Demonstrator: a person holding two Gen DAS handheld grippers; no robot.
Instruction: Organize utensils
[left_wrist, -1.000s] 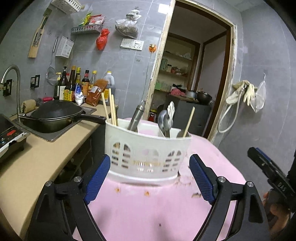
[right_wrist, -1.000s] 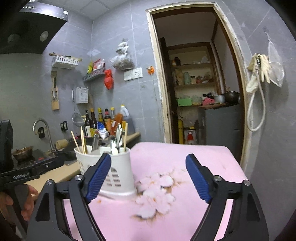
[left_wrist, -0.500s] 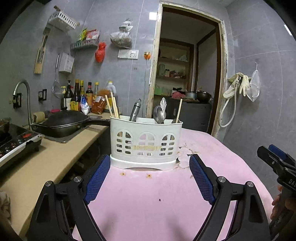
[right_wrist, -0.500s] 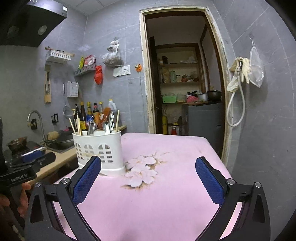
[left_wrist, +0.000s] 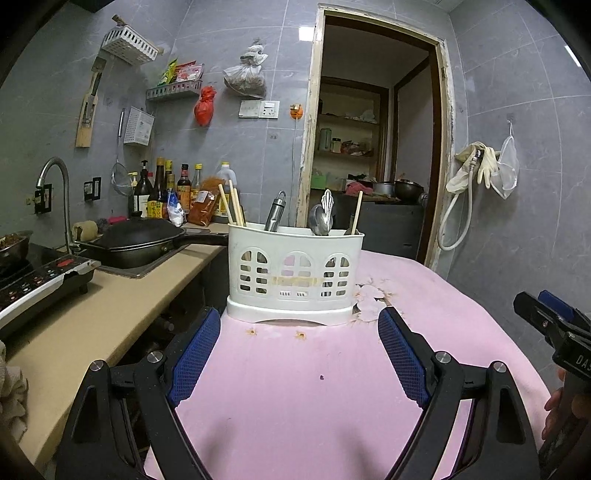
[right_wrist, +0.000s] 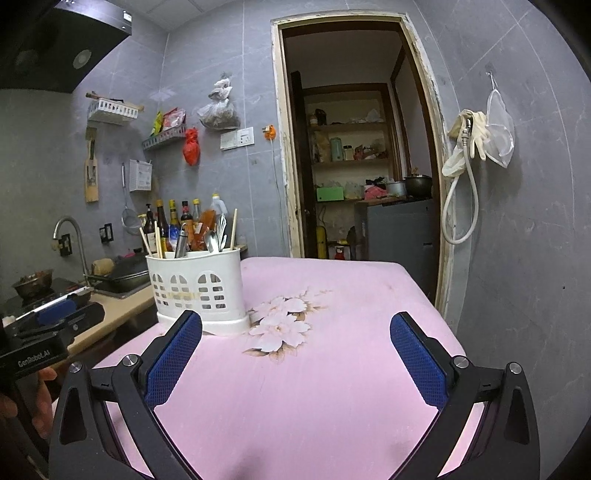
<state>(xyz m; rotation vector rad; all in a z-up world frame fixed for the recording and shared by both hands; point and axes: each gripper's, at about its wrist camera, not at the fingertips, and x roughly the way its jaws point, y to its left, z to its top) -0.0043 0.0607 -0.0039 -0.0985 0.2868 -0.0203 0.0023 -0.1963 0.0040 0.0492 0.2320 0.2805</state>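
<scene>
The left gripper (left_wrist: 299, 354) hangs wide open and empty, aimed at the white holder (left_wrist: 295, 275) at twelve o'clock on the pink cloth (left_wrist: 314, 398). In the holder, left to right: chopsticks (left_wrist: 232, 205), a steel handle (left_wrist: 275, 212), a spoon (left_wrist: 320, 220), a single stick (left_wrist: 357, 213). The right gripper (right_wrist: 295, 360), likewise spread and holding nothing, sees the holder at ten o'clock.

Risk: the holder sits near the cloth's left edge beside the counter (left_wrist: 96, 314); a careless nudge there would likely tip it off.

Against the earlier frames, both grippers have withdrawn; the holder appears smaller and more distant.
</scene>
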